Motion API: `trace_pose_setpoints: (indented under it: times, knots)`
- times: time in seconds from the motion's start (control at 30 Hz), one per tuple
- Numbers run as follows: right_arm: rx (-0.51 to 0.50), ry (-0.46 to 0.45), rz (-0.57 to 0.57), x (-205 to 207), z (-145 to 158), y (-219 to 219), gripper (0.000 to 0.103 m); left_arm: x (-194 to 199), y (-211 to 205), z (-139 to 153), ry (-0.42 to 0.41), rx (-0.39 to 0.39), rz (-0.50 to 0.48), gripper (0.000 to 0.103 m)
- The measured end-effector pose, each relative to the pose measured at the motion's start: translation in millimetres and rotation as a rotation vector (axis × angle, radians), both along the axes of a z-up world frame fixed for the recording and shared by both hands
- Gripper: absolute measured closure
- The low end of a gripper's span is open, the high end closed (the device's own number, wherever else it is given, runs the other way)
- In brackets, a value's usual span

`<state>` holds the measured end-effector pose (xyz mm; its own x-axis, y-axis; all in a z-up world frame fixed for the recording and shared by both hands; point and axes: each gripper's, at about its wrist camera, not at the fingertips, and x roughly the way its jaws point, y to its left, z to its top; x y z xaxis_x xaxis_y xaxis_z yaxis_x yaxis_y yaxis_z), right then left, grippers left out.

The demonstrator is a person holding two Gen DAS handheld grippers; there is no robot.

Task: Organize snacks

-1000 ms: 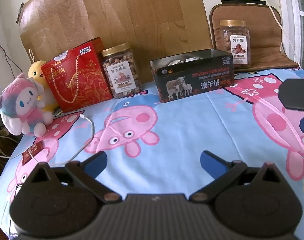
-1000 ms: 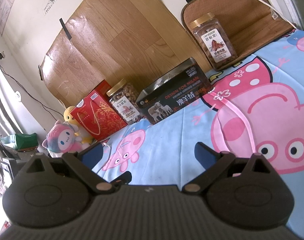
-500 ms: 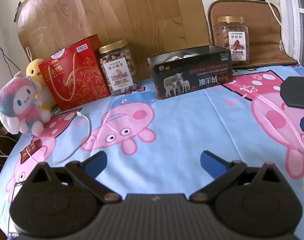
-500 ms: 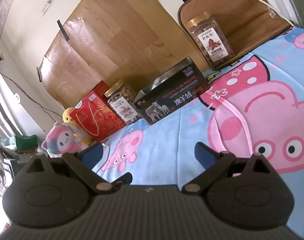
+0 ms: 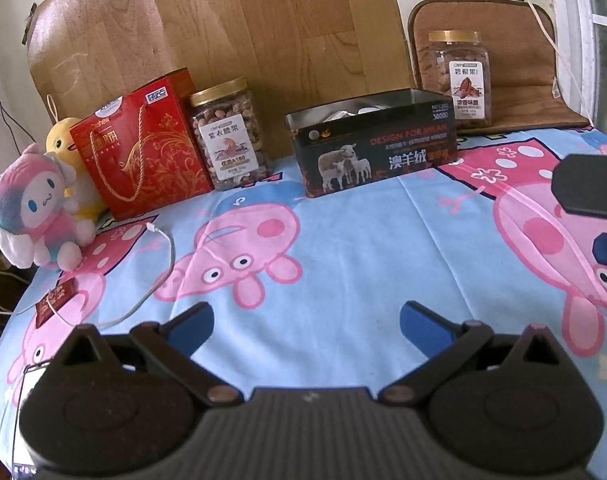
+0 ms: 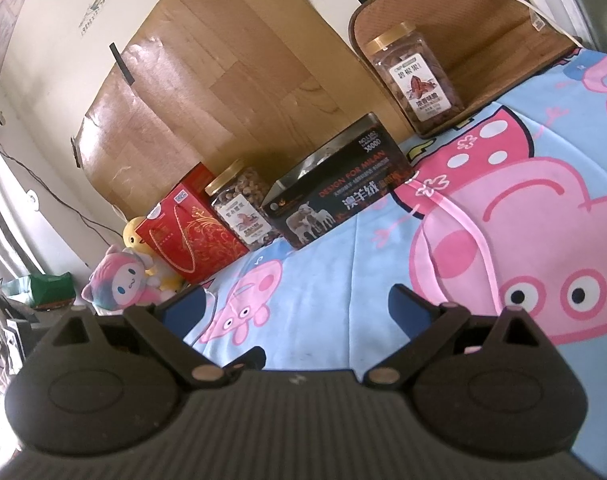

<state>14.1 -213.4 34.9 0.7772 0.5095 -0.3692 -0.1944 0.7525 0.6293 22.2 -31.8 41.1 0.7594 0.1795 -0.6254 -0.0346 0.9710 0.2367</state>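
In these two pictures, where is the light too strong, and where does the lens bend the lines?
Left wrist view: glare washes out the window frame at right; the black tin stays readable. Right wrist view: the horizon tilts, the wooden board bows, and the bottom left corner burns white.

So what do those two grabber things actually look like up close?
They look identical. The left gripper and the right gripper each have a matte black ribbed body, two round black discs, black linkage bars with copper-coloured pivot pins, and two fingers tipped with blue pads. No cables, sleeves or hands show.
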Motion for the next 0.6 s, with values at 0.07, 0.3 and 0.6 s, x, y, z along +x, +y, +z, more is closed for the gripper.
trace_pose_setpoints:
  times: [0.07,0.3,0.6]
  knots:
    - [0.001,0.000,-0.001,-0.2,-0.4,-0.5,0.004,-0.1,0.0,-0.1,0.000,0.001,0.000,0.000]
    - [0.002,0.000,-0.001,-0.3,-1.0,-1.5,0.004,0.3,-3.1,0.8,0.005,-0.004,-0.014,0.000]
    - [-0.003,-0.004,-0.013,-0.1,-0.7,-4.5,0.004,-1.6,-3.6,3.5,-0.005,-0.017,-0.047,0.000]
